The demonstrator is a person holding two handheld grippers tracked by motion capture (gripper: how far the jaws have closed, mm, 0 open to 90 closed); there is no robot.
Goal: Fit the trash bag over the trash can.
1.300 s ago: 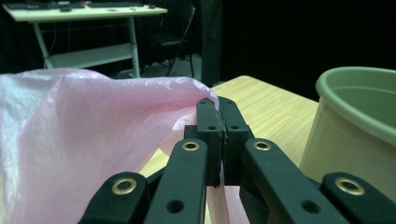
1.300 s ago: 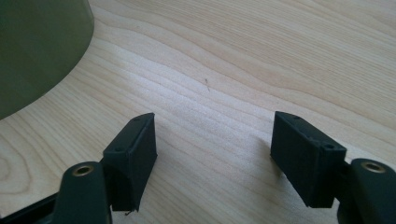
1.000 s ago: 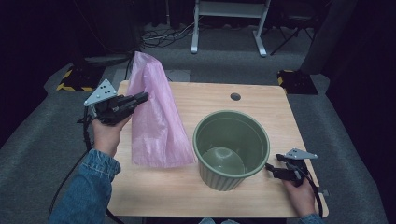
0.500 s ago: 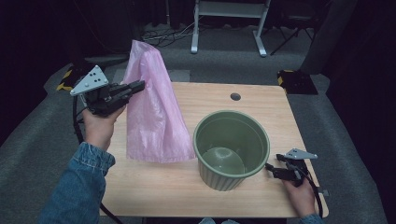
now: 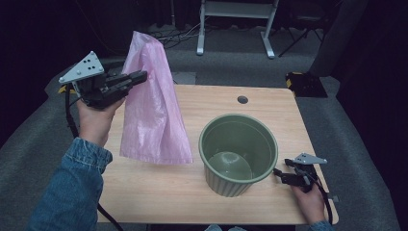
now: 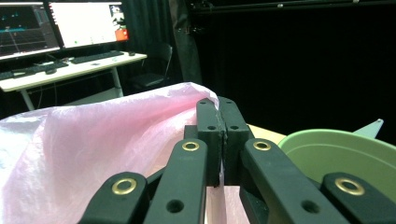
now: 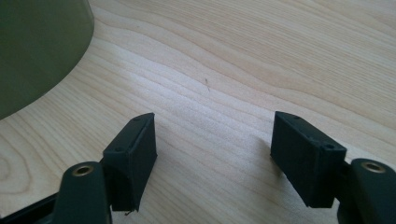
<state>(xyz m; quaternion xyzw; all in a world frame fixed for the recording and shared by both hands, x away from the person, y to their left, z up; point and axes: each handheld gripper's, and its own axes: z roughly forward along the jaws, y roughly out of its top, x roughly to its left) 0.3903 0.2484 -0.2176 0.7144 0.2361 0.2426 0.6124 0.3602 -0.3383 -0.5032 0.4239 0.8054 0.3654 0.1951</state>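
Observation:
A thin pink plastic bag [image 5: 153, 110] hangs in the air over the left half of the table, its lower edge just above the wood. My left gripper [image 5: 139, 77] is shut on the bag's upper edge; in the left gripper view the jaws are pressed together on the pink film [image 6: 102, 140] at my left gripper [image 6: 218, 121]. A green ribbed bucket [image 5: 238, 153] stands empty right of the bag, its rim [image 6: 341, 149] at lower right. My right gripper [image 5: 278, 174] rests low on the table beside the bucket's right side, open, with bare wood between the jaws of my right gripper [image 7: 212, 140].
The wooden table [image 5: 192, 192] has a round cable hole [image 5: 242, 99] near its far edge. A white desk frame [image 5: 235, 19] stands beyond on grey carpet. In the left gripper view a desk with monitors [image 6: 60, 28] sits at the back left.
My left gripper has risen and moved left, lifting the pink bag until its bottom clears the table. The right gripper and bucket have stayed put.

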